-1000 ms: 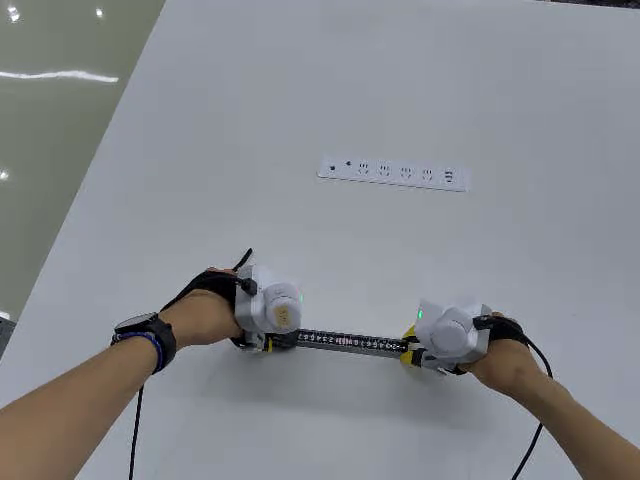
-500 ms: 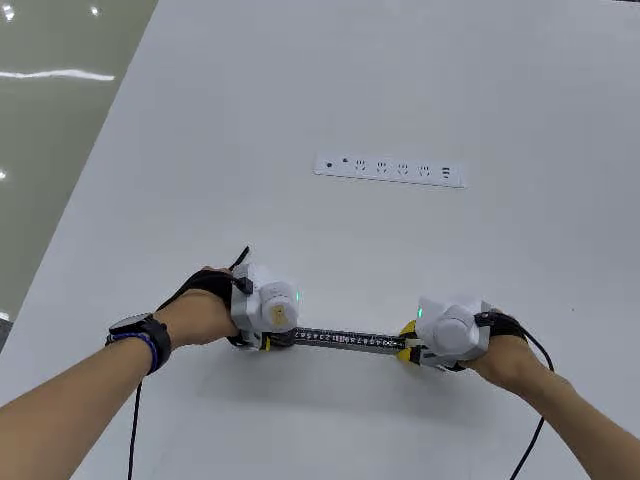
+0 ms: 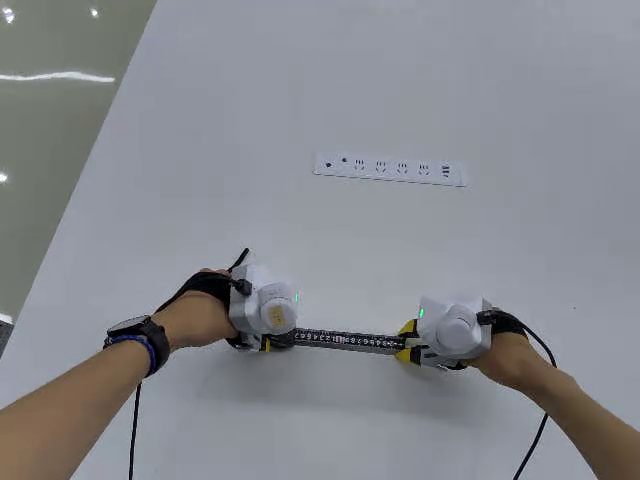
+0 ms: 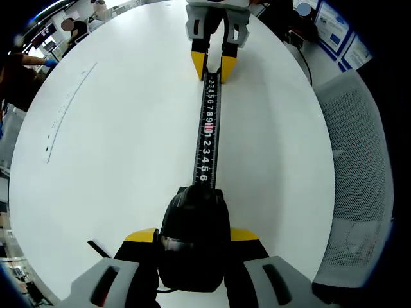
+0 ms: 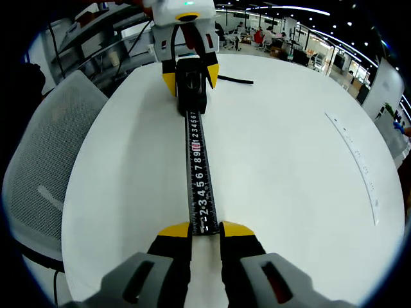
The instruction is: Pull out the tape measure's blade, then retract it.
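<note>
Left gripper: jaws were closed on the black tape measure case, one jaw on each flat side, case low between them and resting on the white tabletop. The grip likely served to anchor the case so it wouldn't slide while the blade moved.

The blade ran straight out ahead of those jaws, flat on the tabletop with its numbers face up, to the right gripper. The right jaws were pinched shut on the blade's tip end, yellow tips on either side of it. Holding by the tip looked like the way to control travel, pulling out or easing back without a snap.

The two grippers faced each other nose to nose along one line, which kept the blade unbent and untwisted. In the head view they sat well apart with a short run of blade between them.

Judged stage: blade was out partway and retraction wasn't finished. Which way it was travelling could not be told.

A thin black cable lay just beside the left gripper. A white power strip lay well beyond both sets of jaws, clear of the work. A grey mesh chair stood off the tabletop's edge.
</note>
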Demonstrator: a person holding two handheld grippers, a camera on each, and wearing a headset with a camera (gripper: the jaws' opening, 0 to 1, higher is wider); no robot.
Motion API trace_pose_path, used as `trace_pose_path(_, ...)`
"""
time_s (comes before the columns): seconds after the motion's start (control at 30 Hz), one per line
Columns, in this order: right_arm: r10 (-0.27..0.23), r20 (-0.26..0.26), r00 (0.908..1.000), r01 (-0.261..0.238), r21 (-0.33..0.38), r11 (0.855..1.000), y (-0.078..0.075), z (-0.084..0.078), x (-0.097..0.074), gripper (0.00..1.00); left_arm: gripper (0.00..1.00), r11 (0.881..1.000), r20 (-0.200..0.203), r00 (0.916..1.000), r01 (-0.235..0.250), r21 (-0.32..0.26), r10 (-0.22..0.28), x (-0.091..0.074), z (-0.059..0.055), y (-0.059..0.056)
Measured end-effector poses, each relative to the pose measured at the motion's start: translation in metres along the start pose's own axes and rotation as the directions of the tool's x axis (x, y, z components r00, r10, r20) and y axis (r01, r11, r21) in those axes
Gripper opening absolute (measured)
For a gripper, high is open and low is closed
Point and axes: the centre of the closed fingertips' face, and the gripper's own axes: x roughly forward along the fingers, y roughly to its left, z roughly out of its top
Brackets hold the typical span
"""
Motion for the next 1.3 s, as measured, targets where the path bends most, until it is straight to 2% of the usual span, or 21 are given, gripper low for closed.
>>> trace_pose_path(0.27, 0.005, 0.001, 1.0000, -0.005, 0.009, 1.000, 0.000, 0.001, 0.001, 0.15, 0.37, 1.000, -0.005, 1.0000, 0.002, 0.001, -0.002, 0.000, 0.000, 0.000)
trace_pose_path(0.3, 0.003, -0.003, 1.0000, -0.003, 0.006, 1.000, 0.000, 0.001, 0.001, 0.15, 0.37, 1.000, -0.006, 1.0000, 0.002, 0.001, -0.002, 0.000, 0.000, -0.001)
trace_pose_path(0.37, -0.005, -0.016, 0.9999, 0.006, 0.052, 0.999, -0.001, 0.001, 0.001, 0.14, 0.37, 1.000, -0.007, 1.0000, 0.002, 0.001, -0.002, 0.000, 0.000, -0.001)
trace_pose_path(0.53, -0.010, -0.062, 0.9980, 0.011, 0.015, 1.000, 0.000, -0.001, 0.001, 0.13, 0.36, 1.000, -0.031, 0.9995, 0.006, 0.004, -0.006, 0.000, -0.001, -0.001)
trace_pose_path(0.83, -0.013, -0.065, 0.9978, 0.015, 0.040, 0.999, -0.002, -0.012, -0.005, 0.12, 0.36, 1.000, -0.042, 0.9991, 0.007, 0.003, -0.007, 0.000, -0.002, -0.001)
trace_pose_path(1.07, -0.022, -0.066, 0.9976, 0.026, 0.062, 0.998, -0.002, -0.028, -0.016, 0.12, 0.36, 1.000, -0.046, 0.9989, 0.006, 0.004, -0.006, 0.000, -0.002, -0.001)
trace_pose_path(1.3, -0.029, -0.068, 0.9973, 0.034, 0.065, 0.997, -0.002, -0.035, -0.021, 0.12, 0.37, 1.000, -0.053, 0.9986, 0.007, 0.009, -0.006, 0.001, -0.003, -0.001)
